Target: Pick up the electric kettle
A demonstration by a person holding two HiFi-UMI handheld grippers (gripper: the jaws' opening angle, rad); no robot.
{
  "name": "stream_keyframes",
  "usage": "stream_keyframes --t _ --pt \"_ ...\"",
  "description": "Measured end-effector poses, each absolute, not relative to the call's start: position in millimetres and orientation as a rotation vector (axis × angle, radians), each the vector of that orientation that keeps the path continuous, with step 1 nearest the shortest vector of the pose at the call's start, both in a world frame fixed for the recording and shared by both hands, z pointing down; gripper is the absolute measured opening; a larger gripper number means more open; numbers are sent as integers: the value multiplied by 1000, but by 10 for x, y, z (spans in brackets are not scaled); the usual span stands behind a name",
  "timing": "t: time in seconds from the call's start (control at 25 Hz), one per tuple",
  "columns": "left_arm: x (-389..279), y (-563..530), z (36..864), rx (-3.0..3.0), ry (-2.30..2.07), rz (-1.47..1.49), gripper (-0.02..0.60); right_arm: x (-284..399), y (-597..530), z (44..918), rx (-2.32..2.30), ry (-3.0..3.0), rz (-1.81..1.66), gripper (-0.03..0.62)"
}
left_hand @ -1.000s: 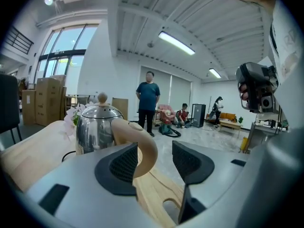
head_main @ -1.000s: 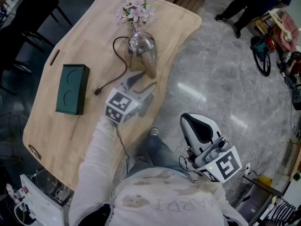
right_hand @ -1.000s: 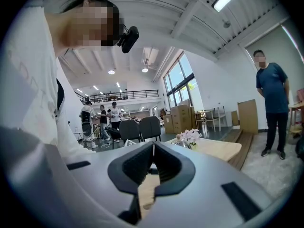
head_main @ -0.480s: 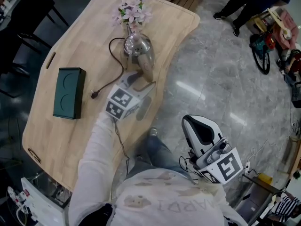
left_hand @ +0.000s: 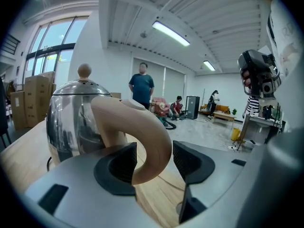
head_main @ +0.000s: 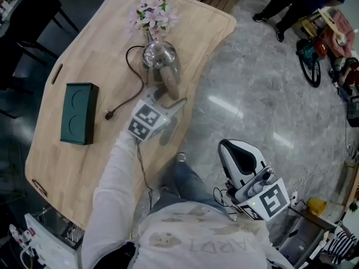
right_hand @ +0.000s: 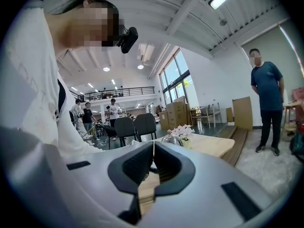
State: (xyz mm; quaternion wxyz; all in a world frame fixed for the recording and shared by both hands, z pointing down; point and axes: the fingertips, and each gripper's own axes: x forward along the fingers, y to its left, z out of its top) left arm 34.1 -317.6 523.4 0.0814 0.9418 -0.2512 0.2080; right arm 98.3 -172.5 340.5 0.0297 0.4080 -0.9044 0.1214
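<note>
Wooden table [head_main: 73,55] on grey marble floor [head_main: 252,83]; left gripper [left_hand: 154,159] spread around handle [left_hand: 147,137] of electric kettle [left_hand: 71,113], right gripper [right_hand: 152,166] pressed together.

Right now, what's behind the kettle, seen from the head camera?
Pale pink flowers stand just behind the kettle, near the far edge of the table. Their vase is largely covered by the blooms and the kettle, so I can't describe it.
</note>
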Motion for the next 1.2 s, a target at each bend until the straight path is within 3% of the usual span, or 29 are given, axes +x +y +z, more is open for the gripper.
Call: stream_keyframes --t 0.72,1.2 --pt "658 -3165 5281 2887 -620 622 221 1116 -1740 3477 1271 -2772 395 18" --pt "762 -3337 5277 2869 -891 587 219 1157 -1754 3502 1275 -2758 402 18"
